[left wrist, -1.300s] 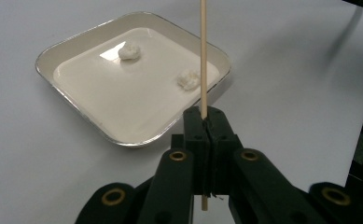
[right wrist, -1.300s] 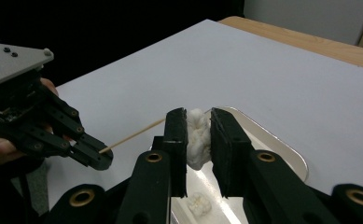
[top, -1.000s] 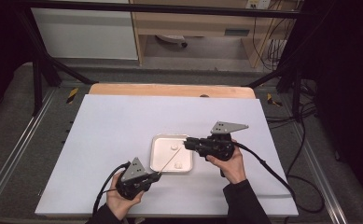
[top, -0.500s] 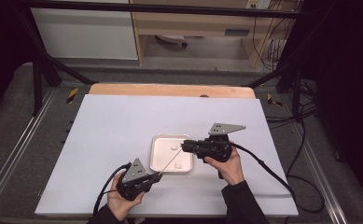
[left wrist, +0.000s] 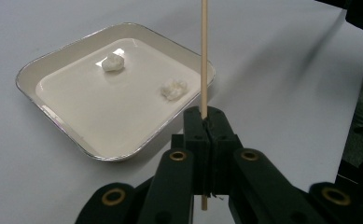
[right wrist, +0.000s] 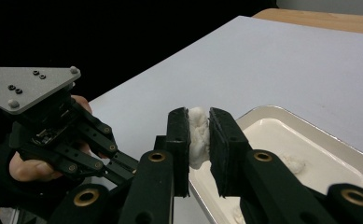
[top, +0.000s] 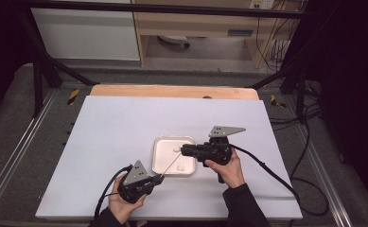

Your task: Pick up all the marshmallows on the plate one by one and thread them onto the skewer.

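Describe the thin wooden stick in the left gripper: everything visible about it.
The wooden stick is a thin, straight, pale skewer, round and bare. The left gripper clamps it near its lower end, a short stub showing below the jaws. It points toward the white tray, slanting over the tray's near corner in the high view. Nothing is threaded on it.

Overhead light is falling evenly on the white table (top: 125, 142), leaving it the brightest area in the high view; surroundings at both sides are sinking into near black. Shadows under the hands are staying soft and short. High view is looking slightly soft, with fine detail smearing. In the left gripper view, the tray (left wrist: 53, 70) is throwing a small bright glare patch off its glossy floor and a thin highlight along its rim; the near jaws are blurring a little. In the right gripper view, the upper left background is going fully dark, and the far table edge is softening.
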The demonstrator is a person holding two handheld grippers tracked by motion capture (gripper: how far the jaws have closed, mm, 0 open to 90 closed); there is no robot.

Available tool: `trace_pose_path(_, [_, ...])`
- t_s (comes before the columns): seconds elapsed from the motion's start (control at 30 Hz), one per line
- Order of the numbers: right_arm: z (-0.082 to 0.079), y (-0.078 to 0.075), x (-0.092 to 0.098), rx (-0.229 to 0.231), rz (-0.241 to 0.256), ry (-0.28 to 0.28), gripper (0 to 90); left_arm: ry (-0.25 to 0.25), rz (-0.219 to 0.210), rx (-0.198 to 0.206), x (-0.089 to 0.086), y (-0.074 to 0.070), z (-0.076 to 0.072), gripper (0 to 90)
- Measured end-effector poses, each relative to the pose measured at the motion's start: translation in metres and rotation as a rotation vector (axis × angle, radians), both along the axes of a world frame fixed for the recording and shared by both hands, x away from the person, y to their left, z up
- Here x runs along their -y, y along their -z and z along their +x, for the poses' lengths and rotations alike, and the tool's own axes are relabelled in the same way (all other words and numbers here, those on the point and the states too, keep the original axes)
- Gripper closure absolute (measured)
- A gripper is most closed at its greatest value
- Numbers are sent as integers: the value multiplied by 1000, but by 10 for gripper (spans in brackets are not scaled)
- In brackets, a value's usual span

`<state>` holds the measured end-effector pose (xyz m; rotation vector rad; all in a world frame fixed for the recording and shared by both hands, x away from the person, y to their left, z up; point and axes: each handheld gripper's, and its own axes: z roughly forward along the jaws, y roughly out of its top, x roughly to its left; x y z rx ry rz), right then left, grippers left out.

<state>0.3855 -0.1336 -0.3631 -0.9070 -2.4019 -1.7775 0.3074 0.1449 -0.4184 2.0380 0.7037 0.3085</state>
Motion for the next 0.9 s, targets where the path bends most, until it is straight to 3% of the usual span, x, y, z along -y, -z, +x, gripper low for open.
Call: trace_pose_path(0.9, [-6,10,-10,-6,25,-7,817,-16,14,-13,2,4,0,885])
